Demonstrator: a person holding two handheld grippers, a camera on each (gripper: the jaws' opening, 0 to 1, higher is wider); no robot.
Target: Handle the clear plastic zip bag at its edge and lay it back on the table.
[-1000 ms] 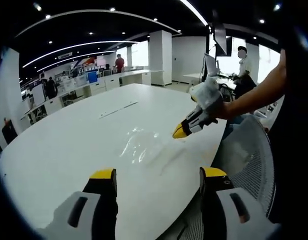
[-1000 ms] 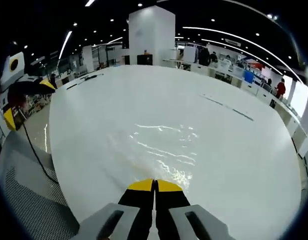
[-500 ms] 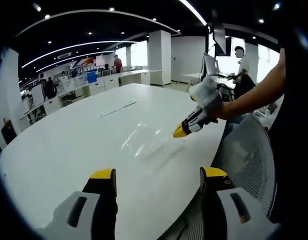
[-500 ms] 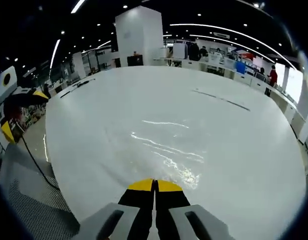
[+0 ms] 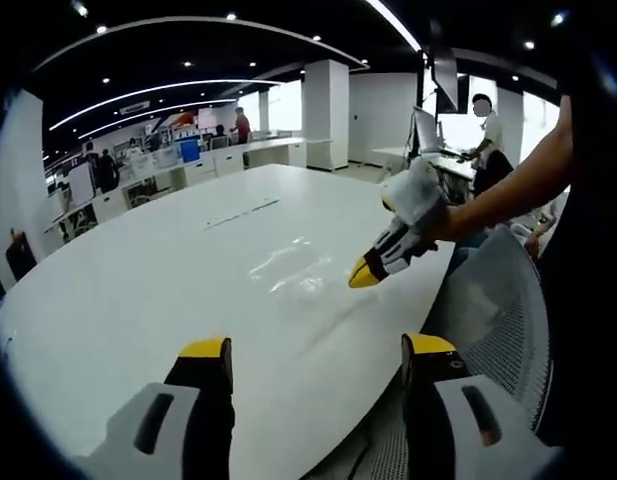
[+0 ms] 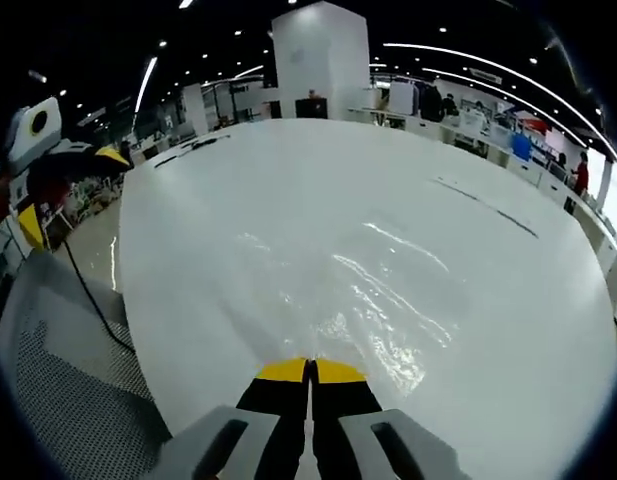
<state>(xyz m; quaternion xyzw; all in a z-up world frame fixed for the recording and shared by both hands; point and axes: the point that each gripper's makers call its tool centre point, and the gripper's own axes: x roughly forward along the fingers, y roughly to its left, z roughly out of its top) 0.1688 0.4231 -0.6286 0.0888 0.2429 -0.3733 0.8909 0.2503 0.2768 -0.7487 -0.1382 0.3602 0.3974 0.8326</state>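
zip bag [image 6: 363,300]: clear, lies on the white desk [image 5: 138,290] near its edge, long axis running away from the right claw [image 6: 309,372] | contents: cannot tell | right claw: jaws pressed together, pinching the bag's near edge | left claw [image 5: 316,350]: jaws spread, apart from bag

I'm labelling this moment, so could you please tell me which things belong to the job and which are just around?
Job: clear plastic zip bag, right gripper shut on its edge, white table.
Around: open left gripper, mesh chair, cable.
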